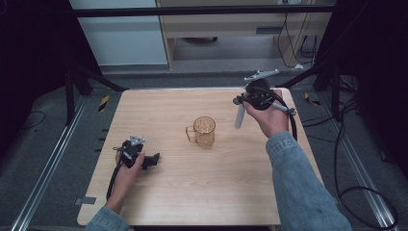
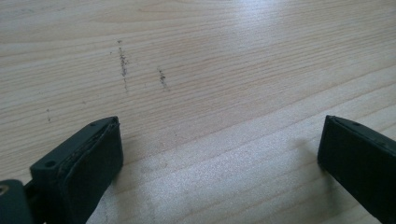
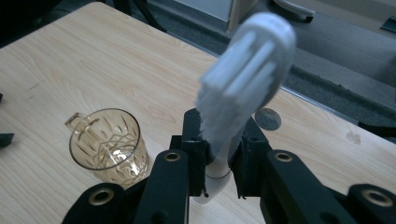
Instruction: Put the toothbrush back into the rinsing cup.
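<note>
An amber glass mug (image 1: 204,131) stands upright near the middle of the wooden table (image 1: 192,192), handle to its left. In the right gripper view the mug (image 3: 107,144) is empty and sits low and left of the jaws. My right gripper (image 1: 242,103) is held above the table's far right part, shut on a white brush-like stick (image 1: 239,116) that hangs down toward the table. Up close, the stick (image 3: 243,79) shows a ribbed white head beyond my right gripper (image 3: 219,144). My left gripper (image 1: 153,160) rests low at the front left. Its jaws stand wide apart over bare wood in the left gripper view (image 2: 219,135).
Black frame struts (image 1: 96,77) rise past the table's far corners. Cables (image 1: 356,192) lie on the floor at the right. A small round grey disc (image 3: 268,119) sits in the tabletop near the far edge. Faint dark scuffs (image 2: 123,63) mark the wood ahead of the left gripper.
</note>
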{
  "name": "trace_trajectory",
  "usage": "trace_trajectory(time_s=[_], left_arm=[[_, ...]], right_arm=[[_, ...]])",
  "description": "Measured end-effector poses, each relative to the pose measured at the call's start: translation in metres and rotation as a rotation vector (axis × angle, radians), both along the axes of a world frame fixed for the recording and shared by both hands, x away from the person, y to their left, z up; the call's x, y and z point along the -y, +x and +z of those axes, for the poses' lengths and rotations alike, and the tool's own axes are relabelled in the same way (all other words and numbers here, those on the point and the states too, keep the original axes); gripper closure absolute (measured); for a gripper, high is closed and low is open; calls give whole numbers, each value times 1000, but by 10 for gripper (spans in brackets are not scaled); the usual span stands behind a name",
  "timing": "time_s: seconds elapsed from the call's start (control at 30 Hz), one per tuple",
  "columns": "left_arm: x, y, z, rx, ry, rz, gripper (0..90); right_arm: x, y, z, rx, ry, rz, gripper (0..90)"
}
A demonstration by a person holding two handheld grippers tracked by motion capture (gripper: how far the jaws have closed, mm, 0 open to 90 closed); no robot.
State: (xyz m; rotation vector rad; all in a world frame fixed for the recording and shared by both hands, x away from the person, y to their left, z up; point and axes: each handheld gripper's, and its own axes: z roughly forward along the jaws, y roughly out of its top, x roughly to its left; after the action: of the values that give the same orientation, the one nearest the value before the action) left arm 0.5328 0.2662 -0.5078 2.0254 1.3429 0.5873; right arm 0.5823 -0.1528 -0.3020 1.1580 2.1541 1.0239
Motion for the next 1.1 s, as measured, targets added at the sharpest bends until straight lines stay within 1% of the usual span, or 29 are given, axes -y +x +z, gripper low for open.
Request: trace_trajectory(time_s=[0.2,0.23,0.27,0.3,0.4,0.5,0.57,0.63,0.77,1.1], left_arm=[[0,0,0,0,1,-1,0],[0,0,0,-1,1,-1,0],[0,0,0,-1,1,-1,0],[0,0,0,0,0,0,0],[0,0,0,2,-3,2,0],[0,0,0,2,-2,2,0],[0,0,0,2,-3,2,0],[0,0,0,1,-3,2,0],[0,0,0,1,-3,2,0],[0,0,0,1,-3,2,0]], right_arm=[[-9,2,5,24,16,13,768],[-14,2,7,29,23,21,768],[-14,2,7,29,23,21,768],[-18,3,10,41,28,29,768],[-23,4,13,45,36,37,768],[-30,4,17,61,46,46,768],[-31,4,19,62,49,49,768],[-33,5,22,74,56,53,768],[-35,4,24,77,66,54,768],[-39,3,28,102,96,63,769]])
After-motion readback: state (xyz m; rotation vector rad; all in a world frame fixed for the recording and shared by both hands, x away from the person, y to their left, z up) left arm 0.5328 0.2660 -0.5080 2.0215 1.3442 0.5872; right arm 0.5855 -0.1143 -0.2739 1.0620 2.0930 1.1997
